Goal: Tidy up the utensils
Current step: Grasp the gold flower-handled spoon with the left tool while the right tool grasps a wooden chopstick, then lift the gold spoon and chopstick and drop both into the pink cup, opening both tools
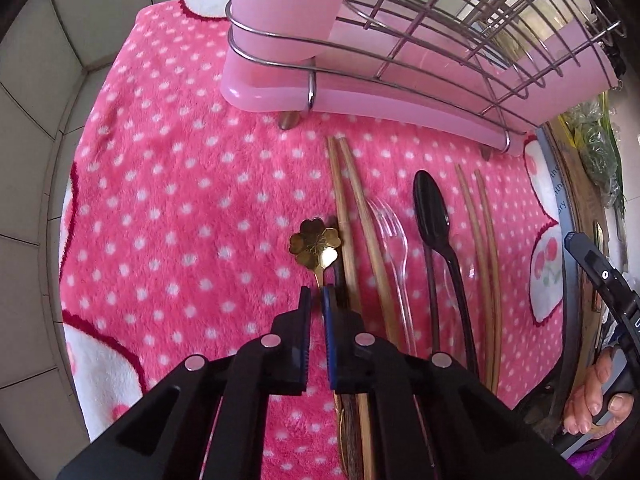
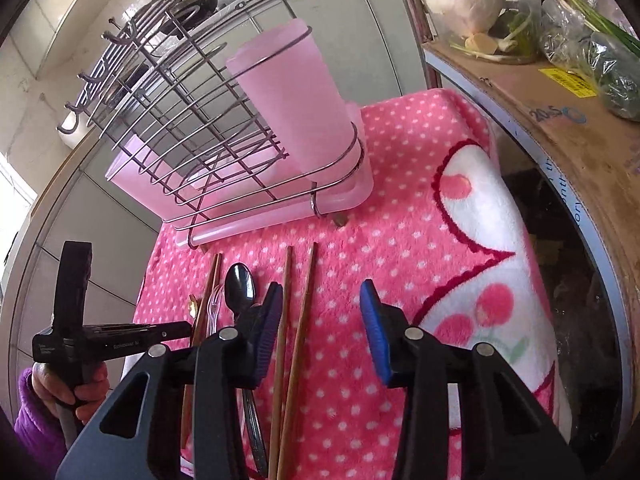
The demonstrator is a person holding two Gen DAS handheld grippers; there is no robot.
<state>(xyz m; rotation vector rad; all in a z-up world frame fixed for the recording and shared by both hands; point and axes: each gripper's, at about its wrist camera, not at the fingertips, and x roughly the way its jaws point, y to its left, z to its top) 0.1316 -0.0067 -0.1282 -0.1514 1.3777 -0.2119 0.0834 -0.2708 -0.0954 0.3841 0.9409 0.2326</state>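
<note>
We are just starting: nothing sits in the pink cup [image 2: 296, 100] yet.
Left tongs [image 1: 316, 294] pinch the gold spoon [image 1: 316, 244]; right tongs [image 2: 320, 300] hang half-open, empty, over chopsticks [image 2: 298, 320] in front of the rack [image 2: 192, 128].

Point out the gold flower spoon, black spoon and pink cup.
gold flower spoon [image 1: 315, 241], left wrist view, on the flower-shaped bowl.
black spoon [image 1: 431, 208], left wrist view, on the bowl.
pink cup [image 2: 296, 100], right wrist view, on the side wall, inside the wire rack.
</note>
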